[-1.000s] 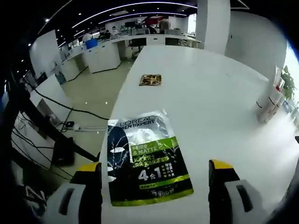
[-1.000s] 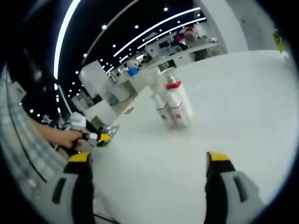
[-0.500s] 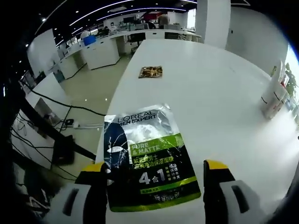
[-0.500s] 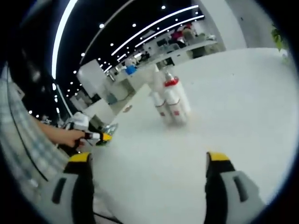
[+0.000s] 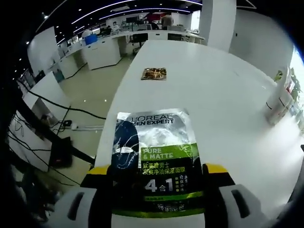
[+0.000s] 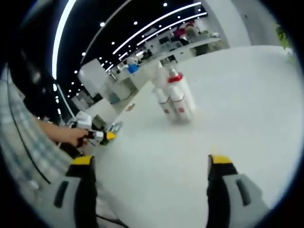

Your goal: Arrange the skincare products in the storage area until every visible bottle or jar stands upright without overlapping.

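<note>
A L'Oreal Men Expert pouch (image 5: 153,147), silver, dark and green, lies flat on the white table (image 5: 213,90) near its left edge. My left gripper (image 5: 156,169) is open, and its yellow-tipped jaws stand close against the two sides of the pouch's near end. Several white bottles with red caps (image 6: 175,98) stand upright in a tight cluster in the right gripper view; the same bottles (image 5: 276,102) sit at the far right of the left gripper view. My right gripper (image 6: 149,164) hangs open over bare table, well short of the bottles, with nothing between its jaws.
A small brown packet (image 5: 153,73) lies farther along the table. A person's hand holds the left gripper (image 6: 97,136) at the table's left edge, by a checked sleeve (image 6: 28,152). Office desks and floor cables lie beyond the table's left edge.
The left gripper has moved forward and turned square to the pouch, and its jaws have drawn in to the pouch's sides. The right gripper has barely shifted.
</note>
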`<move>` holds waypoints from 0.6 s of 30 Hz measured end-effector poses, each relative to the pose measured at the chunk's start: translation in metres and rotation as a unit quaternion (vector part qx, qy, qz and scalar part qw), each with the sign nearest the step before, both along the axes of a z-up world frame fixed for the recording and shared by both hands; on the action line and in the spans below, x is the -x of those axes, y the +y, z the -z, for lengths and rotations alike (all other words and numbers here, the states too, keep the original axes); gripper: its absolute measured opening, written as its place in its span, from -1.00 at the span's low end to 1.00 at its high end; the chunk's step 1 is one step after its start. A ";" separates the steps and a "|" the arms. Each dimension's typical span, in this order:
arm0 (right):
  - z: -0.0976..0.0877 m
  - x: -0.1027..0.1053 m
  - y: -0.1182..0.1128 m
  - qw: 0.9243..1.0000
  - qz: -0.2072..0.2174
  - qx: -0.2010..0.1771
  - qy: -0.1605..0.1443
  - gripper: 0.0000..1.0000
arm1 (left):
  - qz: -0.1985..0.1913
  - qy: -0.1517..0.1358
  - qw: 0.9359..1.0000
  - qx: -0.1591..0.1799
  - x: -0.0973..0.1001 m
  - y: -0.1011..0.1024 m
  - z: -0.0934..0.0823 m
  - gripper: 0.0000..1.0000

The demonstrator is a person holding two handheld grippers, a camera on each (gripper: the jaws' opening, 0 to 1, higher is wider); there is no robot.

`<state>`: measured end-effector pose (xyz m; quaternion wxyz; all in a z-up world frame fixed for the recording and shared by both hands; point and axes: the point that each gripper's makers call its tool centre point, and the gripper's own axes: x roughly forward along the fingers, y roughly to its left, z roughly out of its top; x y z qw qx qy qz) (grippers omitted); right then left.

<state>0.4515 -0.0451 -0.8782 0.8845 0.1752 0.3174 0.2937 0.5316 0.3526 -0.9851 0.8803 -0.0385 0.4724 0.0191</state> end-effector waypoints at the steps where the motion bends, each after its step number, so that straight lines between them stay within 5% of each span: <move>1: 0.001 0.001 0.000 1.000 0.000 0.001 0.001 0.91 | 0.002 -0.001 1.000 0.001 0.000 -0.001 0.000 0.57; 6: 0.004 0.003 -0.002 1.000 0.004 0.002 0.005 0.88 | 0.018 -0.014 1.000 0.015 -0.002 -0.012 -0.004 0.53; 9: 0.006 0.006 -0.002 1.000 0.004 0.000 0.009 0.88 | 0.065 -0.034 0.996 0.042 -0.004 -0.034 -0.009 0.49; 18: 0.009 0.009 0.001 1.000 0.000 0.003 0.013 0.87 | 0.104 -0.038 0.994 0.002 -0.004 -0.038 -0.013 0.58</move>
